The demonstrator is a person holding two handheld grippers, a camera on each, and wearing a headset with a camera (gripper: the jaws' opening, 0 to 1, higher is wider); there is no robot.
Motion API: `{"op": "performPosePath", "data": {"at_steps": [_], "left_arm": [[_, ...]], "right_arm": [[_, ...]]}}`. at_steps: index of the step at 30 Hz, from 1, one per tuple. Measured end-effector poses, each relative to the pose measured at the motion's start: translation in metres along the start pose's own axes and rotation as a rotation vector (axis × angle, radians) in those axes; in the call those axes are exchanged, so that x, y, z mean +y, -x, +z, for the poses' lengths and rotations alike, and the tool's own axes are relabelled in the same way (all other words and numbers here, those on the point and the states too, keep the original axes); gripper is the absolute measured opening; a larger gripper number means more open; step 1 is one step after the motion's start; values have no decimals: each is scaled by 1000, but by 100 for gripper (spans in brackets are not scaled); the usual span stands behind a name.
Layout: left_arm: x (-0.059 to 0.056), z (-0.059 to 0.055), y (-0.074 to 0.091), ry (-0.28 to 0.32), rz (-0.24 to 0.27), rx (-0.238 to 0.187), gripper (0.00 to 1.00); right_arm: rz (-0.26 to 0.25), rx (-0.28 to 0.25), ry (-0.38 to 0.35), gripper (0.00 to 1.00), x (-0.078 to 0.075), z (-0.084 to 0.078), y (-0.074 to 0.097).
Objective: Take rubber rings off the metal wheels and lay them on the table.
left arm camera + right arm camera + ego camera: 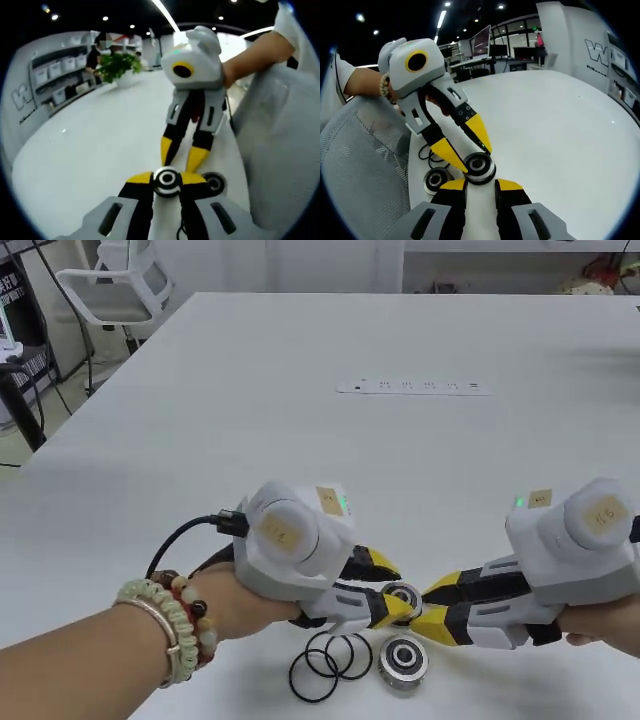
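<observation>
The tongs of the left gripper (388, 587) are clamped on a small round silver metal wheel (402, 596) and hold it up just above the near edge of the white surface (300, 440). In the right gripper view a dark band shows round this wheel's rim, most likely its black rubber ring. From the right, the right gripper (435, 607) meets the wheel. Its yellow-tipped tongs stand a little apart with the tips at the rim, and I cannot tell whether they pinch the band.

Below, on the surface, a loose cluster of thin black rubber rings (328, 660) lies flat. Just right of it is a second silver metal wheel (404, 658).

The step in hand looks like stripping the ring from the held wheel. The next move probably calls for the right tongs to nip the band alone and peel it over the rim. Meanwhile the left tongs keep the wheel steady.
</observation>
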State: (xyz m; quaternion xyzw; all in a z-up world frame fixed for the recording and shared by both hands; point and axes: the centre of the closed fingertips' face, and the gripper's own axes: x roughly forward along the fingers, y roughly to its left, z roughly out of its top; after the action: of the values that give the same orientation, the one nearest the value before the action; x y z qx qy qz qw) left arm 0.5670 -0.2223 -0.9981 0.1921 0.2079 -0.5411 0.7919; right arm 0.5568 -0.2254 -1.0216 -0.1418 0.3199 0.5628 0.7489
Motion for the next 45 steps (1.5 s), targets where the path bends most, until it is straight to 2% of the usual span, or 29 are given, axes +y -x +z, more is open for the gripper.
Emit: {"op": "performPosePath", "data": {"at_steps": [1, 2, 5, 8, 19, 23, 25, 26, 28, 31, 36, 37, 38, 39, 42, 45], "left_arm": [[0, -3, -1, 2, -1, 7, 19], [-1, 0, -1, 12, -5, -13, 18], [-2, -4, -1, 20, -3, 8, 15], [-2, -4, -2, 41, -3, 4, 15], [-2, -4, -1, 57, 0, -13, 15], [-2, -4, -1, 60, 2, -13, 15], [-2, -4, -1, 61, 4, -14, 15], [-2, -4, -1, 62, 5, -14, 15], [-2, -4, -1, 63, 8, -15, 15], [-1, -4, -2, 65, 11, -15, 15], [-1, -4, -2, 64, 12, -17, 15], [-1, -4, -2, 63, 12, -17, 15], [-1, -4, -2, 63, 12, -16, 15], [-1, -4, -2, 64, 12, -16, 15], [-1, -4, -2, 65, 12, -18, 15], [-1, -4, -2, 65, 12, -18, 15]], "right_arm": [[0, 0, 1, 20, 0, 0, 0], [0, 0, 1, 20, 0, 0, 0], [-2, -1, 1, 20, 0, 0, 0], [1, -6, 3, 20, 0, 1, 0], [7, -3, 24, 18, 2, 2, -1], [9, -2, 66, 15, 2, 1, 1], [-13, 22, 107, 7, -3, -2, 3], [-1, 12, 104, 2, 0, -2, 3], [-9, 9, 55, 2, -3, -2, 4], [-10, 15, 80, 2, -3, -2, 4], [-19, 24, 49, 0, -5, -2, 3], [-18, 26, 27, 0, -5, -2, 3], [-17, 22, -37, 0, -5, -3, 3], [-14, 20, -70, 0, -5, -3, 3], [-10, 11, -52, 0, -6, -3, 3], [-2, 16, -75, 0, -6, -4, 3]]}}
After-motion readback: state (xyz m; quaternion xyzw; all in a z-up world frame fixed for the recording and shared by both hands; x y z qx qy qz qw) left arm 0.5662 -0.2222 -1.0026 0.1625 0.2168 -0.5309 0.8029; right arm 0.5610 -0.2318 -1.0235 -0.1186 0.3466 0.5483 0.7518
